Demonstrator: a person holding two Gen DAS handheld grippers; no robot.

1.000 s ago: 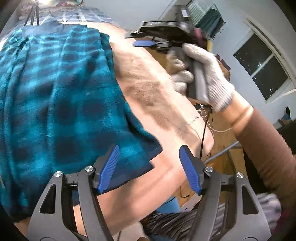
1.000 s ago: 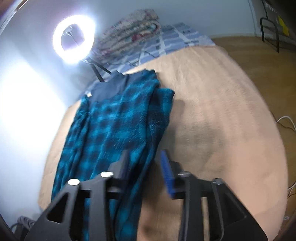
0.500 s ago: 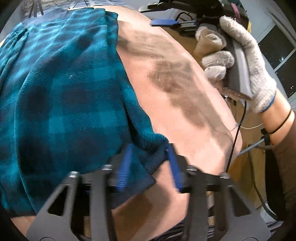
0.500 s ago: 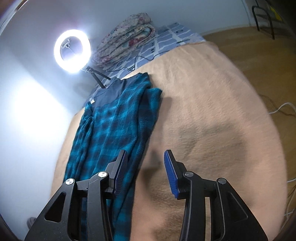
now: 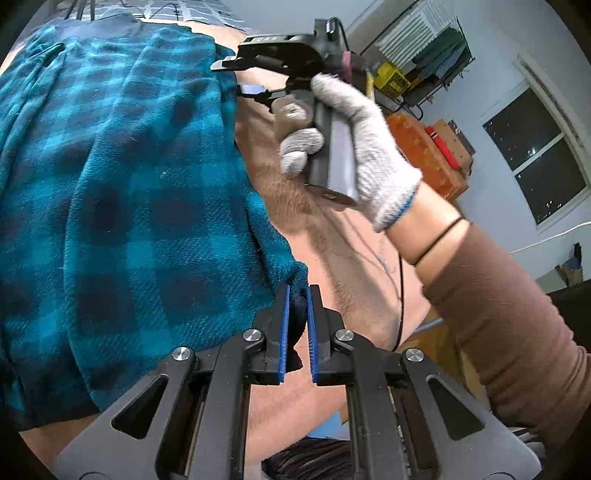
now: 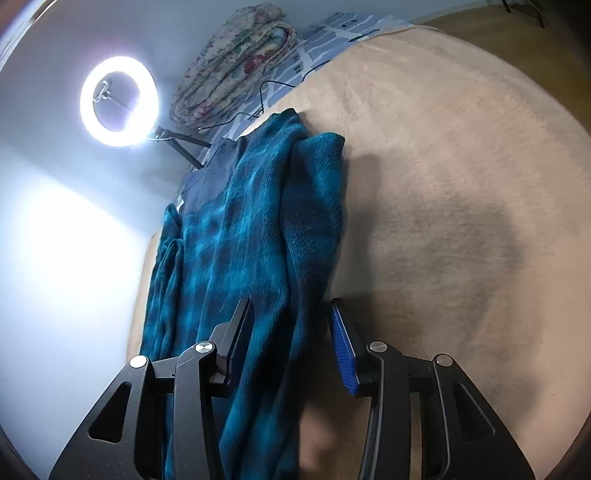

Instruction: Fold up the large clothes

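A teal and dark blue plaid fleece garment (image 5: 122, 206) lies spread on a tan blanket (image 5: 332, 240). My left gripper (image 5: 296, 291) is shut on the garment's lower right corner. In the right wrist view the same garment (image 6: 243, 236) runs lengthwise with a folded flap on its right side. My right gripper (image 6: 291, 314) is open, its fingers straddling the garment's right edge just above it. The right gripper also shows in the left wrist view (image 5: 255, 88), held in a white-gloved hand over that far right edge.
A lit ring light (image 6: 120, 101) on a stand sits at the far end, beside a folded floral quilt (image 6: 236, 66) and a blue patterned sheet (image 6: 332, 29). The tan blanket (image 6: 461, 221) extends right. Shelves, boxes (image 5: 424, 147) and a window (image 5: 535, 158) lie beyond the bed.
My left gripper has closed onto the garment's corner. My right gripper has come down over the garment's right edge, still open.
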